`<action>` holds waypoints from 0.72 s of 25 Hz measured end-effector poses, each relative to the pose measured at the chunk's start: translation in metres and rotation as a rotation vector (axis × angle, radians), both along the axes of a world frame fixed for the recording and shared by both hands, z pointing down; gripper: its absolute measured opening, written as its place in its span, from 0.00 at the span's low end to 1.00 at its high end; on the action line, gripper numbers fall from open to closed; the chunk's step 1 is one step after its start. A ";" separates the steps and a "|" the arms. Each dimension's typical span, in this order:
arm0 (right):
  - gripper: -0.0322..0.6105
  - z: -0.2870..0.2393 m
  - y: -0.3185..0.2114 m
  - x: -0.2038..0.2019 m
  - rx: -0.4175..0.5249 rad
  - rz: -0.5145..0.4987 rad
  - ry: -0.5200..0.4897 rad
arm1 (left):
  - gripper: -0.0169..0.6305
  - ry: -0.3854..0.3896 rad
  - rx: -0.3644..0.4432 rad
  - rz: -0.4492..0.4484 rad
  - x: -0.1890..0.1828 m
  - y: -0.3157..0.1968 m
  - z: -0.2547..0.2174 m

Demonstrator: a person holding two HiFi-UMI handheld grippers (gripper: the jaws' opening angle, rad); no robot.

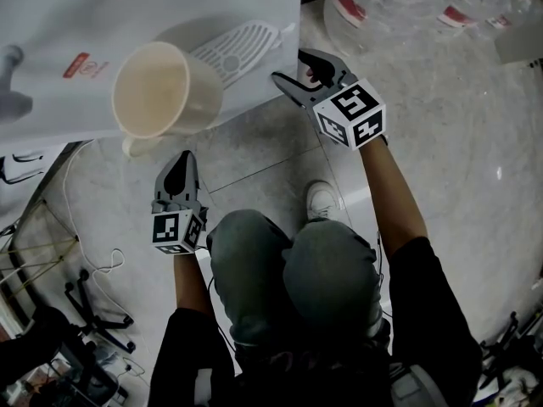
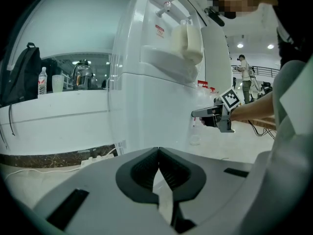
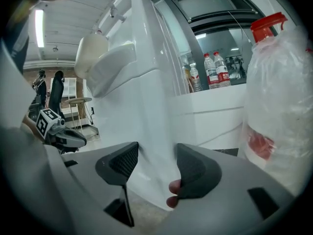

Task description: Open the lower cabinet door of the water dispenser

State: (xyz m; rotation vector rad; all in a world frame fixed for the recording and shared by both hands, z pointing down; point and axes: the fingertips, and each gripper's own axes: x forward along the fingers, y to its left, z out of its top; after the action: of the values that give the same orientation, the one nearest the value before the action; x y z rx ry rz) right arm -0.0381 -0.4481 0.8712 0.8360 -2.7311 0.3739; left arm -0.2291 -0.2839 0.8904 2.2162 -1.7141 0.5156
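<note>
Print on water dispenser [image 1: 51, 15] label [image 1: 87, 64] seems illegible.

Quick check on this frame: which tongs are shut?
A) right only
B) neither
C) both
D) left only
D: the left tongs have their tips together with nothing between them, while the right tongs stand wide apart with a corner of the water dispenser showing between them.
</note>
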 end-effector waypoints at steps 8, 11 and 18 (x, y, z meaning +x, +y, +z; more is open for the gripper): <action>0.44 -0.001 0.002 0.001 0.002 0.024 0.017 | 0.04 0.007 0.012 0.009 0.004 -0.003 -0.001; 0.44 -0.001 0.002 0.001 0.005 0.031 0.022 | 0.04 0.009 0.010 0.016 0.007 -0.002 0.000; 0.43 -0.001 0.009 0.004 0.011 0.039 0.031 | 0.04 0.013 0.007 0.016 0.006 0.000 0.002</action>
State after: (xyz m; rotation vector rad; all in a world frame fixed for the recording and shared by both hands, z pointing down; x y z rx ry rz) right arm -0.0336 -0.4391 0.8704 0.8915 -2.6942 0.3515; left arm -0.2228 -0.2842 0.8924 2.2343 -1.6960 0.4990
